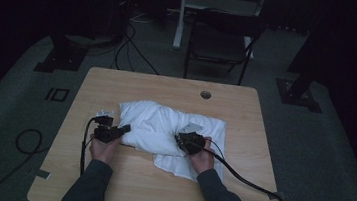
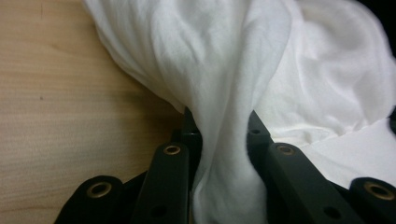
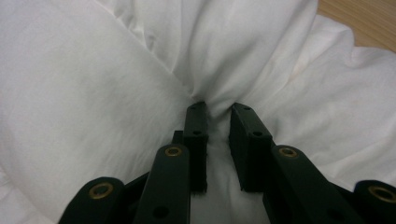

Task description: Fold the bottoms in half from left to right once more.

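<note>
Cloth: a white cloth (image 1: 163, 129) lies crumpled on the wooden table (image 1: 118, 84), a little toward 3 o'clock of the table's middle – bunched high at its 9 o'clock half, flatter toward 3 o'clock, with one flap trailing toward 6 o'clock.

Left gripper: the left gripper (image 1: 126, 128) sits at the cloth's 9 o'clock edge, held from the 6 o'clock side by a hand (image 1: 102, 148). In the left gripper view (image 2: 223, 135) its black jaws stand close together with a thick fold of the white fabric pinched between them; the fold runs up from the pinch toward 12 o'clock and spreads out over the wood.

Right gripper: the right gripper (image 1: 178, 138) rests on the cloth near its 5 o'clock part, the other hand (image 1: 202, 159) behind it. In the right gripper view (image 3: 218, 108) the jaws are drawn nearly together – a gathered tuck of fabric is clamped at their tips, creases fanning out from the pinch toward 12 o'clock.

Spacing: the two grippers sit well apart, the raised bulk of the cloth between them.

Table: bare wood shows all round the cloth; a round hole (image 1: 206, 94) lies near the 12 o'clock edge.

Cables: a black cable (image 1: 244, 178) trails from the right gripper toward 4 o'clock.

Beyond the table: a dark folding chair (image 1: 220, 42) stands at 12 o'clock.
</note>
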Demonstrator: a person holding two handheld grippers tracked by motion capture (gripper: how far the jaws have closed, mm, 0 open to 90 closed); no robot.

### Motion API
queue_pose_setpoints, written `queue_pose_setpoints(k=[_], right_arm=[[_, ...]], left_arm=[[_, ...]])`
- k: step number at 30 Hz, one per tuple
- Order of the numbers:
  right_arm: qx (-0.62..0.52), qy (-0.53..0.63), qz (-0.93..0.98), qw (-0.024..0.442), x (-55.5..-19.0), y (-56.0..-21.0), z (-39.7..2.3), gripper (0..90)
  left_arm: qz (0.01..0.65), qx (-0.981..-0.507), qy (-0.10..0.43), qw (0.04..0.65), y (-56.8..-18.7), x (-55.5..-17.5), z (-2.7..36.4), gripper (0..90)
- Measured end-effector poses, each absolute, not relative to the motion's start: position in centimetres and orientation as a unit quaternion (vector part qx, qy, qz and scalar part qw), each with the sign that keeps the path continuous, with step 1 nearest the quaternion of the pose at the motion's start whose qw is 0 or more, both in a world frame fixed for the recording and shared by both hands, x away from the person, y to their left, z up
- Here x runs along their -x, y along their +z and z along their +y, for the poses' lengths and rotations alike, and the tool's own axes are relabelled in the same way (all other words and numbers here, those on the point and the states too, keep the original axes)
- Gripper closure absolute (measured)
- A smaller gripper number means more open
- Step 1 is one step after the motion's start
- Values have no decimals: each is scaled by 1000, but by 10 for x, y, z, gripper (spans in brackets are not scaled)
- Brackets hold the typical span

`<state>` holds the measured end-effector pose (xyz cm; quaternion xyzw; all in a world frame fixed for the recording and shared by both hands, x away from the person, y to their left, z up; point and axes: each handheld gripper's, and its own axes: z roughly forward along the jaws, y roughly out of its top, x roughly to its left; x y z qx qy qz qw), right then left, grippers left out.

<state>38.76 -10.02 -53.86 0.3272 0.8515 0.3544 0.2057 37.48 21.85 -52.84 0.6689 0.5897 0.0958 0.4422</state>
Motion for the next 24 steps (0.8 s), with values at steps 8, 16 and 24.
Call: queue_pose_setpoints(k=[8,16,24], right_arm=[[-321,390,835,220,-382,-514,-109,653],[-313,397,834,220,-377,-510,-109,704],[-316,369,850,203,-384,-531,-101,739]], left_arm=[[578,-668,102,457,-514,-375,220,775],[570,-669,107,466,-502,-375,217,776],[552,-671,108,483,-487,-373,211,778]])
